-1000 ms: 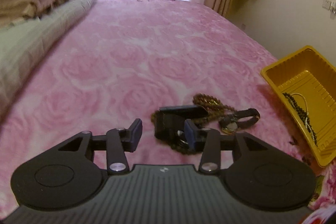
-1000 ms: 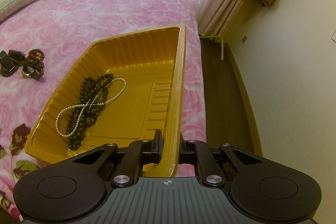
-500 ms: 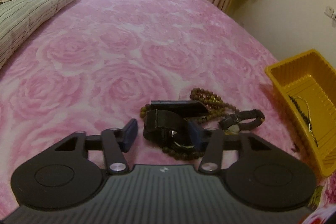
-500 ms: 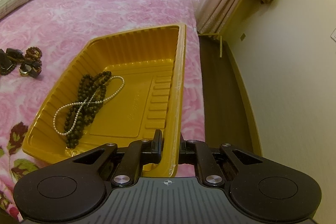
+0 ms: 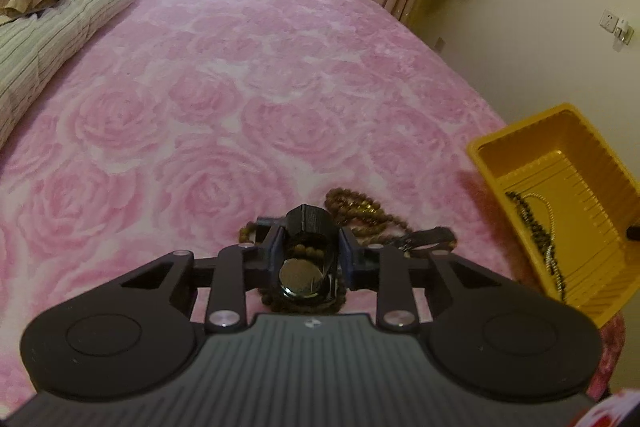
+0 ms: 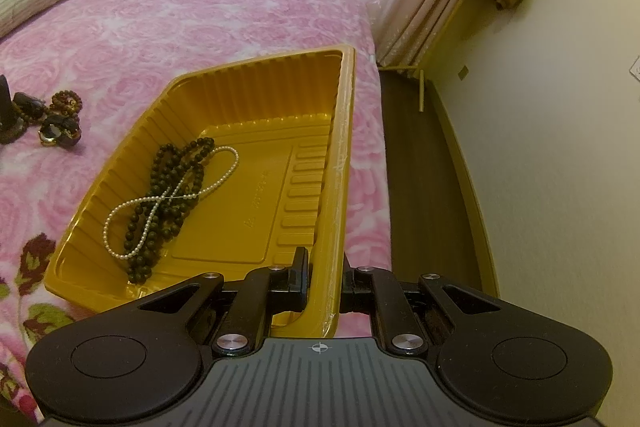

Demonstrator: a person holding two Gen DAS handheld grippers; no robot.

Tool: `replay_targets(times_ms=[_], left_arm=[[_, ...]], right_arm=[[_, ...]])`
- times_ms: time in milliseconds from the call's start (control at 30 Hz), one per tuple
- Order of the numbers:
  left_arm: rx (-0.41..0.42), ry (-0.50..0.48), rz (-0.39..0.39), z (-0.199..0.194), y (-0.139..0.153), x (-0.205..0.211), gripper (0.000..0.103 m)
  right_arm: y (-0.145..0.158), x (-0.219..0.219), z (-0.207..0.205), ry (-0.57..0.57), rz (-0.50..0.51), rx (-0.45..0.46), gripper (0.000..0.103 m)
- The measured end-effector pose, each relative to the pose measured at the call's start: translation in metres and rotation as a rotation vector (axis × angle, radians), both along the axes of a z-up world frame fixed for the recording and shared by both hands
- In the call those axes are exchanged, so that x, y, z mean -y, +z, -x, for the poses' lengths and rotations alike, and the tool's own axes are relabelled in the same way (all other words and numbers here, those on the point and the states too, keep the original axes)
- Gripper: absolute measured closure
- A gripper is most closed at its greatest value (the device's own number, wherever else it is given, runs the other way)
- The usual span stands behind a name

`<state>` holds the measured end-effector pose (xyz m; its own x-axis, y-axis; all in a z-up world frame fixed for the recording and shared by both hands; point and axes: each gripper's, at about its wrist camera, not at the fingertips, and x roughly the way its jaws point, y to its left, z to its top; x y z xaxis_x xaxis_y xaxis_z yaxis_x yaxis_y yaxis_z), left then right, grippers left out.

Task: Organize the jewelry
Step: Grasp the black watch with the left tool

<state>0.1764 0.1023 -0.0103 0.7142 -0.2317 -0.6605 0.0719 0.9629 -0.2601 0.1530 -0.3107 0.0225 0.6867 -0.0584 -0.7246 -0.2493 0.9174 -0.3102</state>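
On the pink bed (image 5: 240,87), the right tool (image 6: 325,281) clamps the yellow tray (image 6: 344,131) rim at three o'clock, while the left tool (image 5: 308,253), jaws just closing, pinches the black watch (image 5: 306,259), whose strap may snag the brown beads (image 5: 352,203) beneath.

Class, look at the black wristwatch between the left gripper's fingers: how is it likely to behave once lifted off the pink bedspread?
The black wristwatch probably lifts as one fairly firm loop, since its strap holds a curved shape. The brown bead string beneath may snag and trail. The smooth case could slip in the left hand-held gripper.
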Motion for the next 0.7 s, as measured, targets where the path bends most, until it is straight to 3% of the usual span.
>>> replay_targets(times_ms=[400, 700], left_arm=[[0.053, -0.044, 0.020, 0.004, 0.042, 0.008, 0.077], [0.082, -0.193, 0.035, 0.005, 0.057, 0.064, 0.077]], right_arm=[[0.000, 0.000, 0.001, 0.000, -0.001, 0.001, 0.091], [0.000, 0.000, 0.001, 0.000, 0.000, 0.002, 0.091]])
